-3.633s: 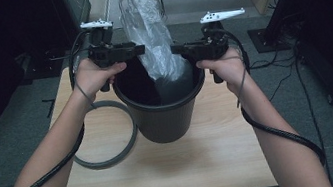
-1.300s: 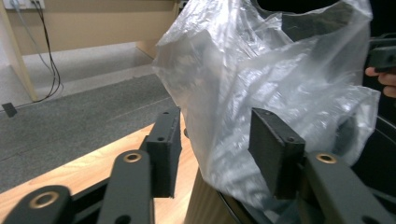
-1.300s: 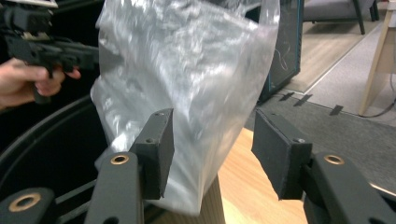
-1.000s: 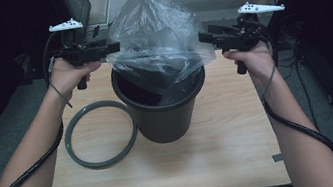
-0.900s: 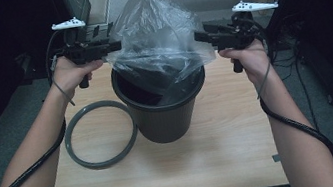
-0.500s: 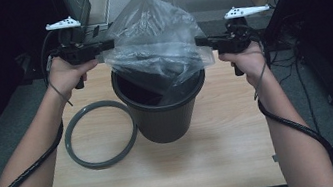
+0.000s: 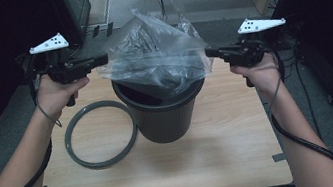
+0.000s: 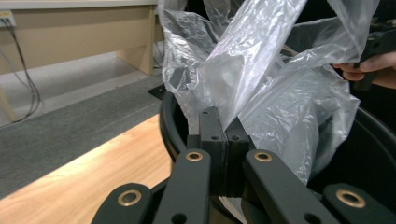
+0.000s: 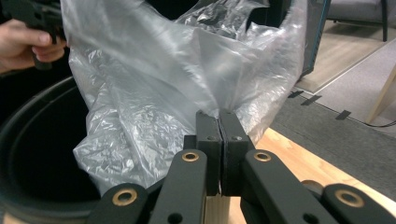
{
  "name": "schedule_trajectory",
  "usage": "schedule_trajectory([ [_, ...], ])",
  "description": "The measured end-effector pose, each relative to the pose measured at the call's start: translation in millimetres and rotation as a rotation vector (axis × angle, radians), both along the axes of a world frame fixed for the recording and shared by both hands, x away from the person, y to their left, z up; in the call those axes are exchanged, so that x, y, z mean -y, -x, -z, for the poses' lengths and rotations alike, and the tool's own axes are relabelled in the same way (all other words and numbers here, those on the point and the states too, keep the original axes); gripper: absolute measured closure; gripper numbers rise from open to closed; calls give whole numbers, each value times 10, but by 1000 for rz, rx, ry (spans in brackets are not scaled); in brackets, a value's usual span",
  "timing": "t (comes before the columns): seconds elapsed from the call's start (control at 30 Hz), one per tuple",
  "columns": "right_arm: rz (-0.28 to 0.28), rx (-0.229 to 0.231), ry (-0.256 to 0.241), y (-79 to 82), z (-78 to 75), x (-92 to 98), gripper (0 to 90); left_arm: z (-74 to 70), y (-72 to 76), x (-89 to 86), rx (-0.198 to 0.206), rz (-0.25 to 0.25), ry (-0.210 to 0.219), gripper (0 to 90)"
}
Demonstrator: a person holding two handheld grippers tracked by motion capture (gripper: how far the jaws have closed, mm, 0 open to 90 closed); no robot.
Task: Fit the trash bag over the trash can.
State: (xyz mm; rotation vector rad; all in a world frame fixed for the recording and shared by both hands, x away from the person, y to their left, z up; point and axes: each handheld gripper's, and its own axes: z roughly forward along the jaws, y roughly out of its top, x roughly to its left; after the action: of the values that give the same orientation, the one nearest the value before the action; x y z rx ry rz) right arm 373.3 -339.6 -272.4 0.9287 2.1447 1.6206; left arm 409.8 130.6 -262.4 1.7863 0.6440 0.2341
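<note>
High view: clear bag (image 7: 156,57) stretched above bin (image 7: 163,114), left gripper (image 7: 102,59) and right gripper (image 7: 208,52) at its edges, ring (image 7: 100,134) beside. Left gripper view: jaws clamped on bag. Right gripper view: clamped likewise.

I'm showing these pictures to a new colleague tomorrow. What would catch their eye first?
The clear plastic bag, stretched wide in the air between the left gripper and the right gripper, each shut on an edge of it. Right below sits the black bin at the middle of the wooden table, the bag's bottom hanging into its mouth. A grey ring lies flat left of the bin.
</note>
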Motion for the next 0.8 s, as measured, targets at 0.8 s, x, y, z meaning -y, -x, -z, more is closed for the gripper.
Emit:
schedule_trajectory([
  [0.8,-20,-3,-2,308,122,102,558,97,237,-63,21,81,-18,544],
])
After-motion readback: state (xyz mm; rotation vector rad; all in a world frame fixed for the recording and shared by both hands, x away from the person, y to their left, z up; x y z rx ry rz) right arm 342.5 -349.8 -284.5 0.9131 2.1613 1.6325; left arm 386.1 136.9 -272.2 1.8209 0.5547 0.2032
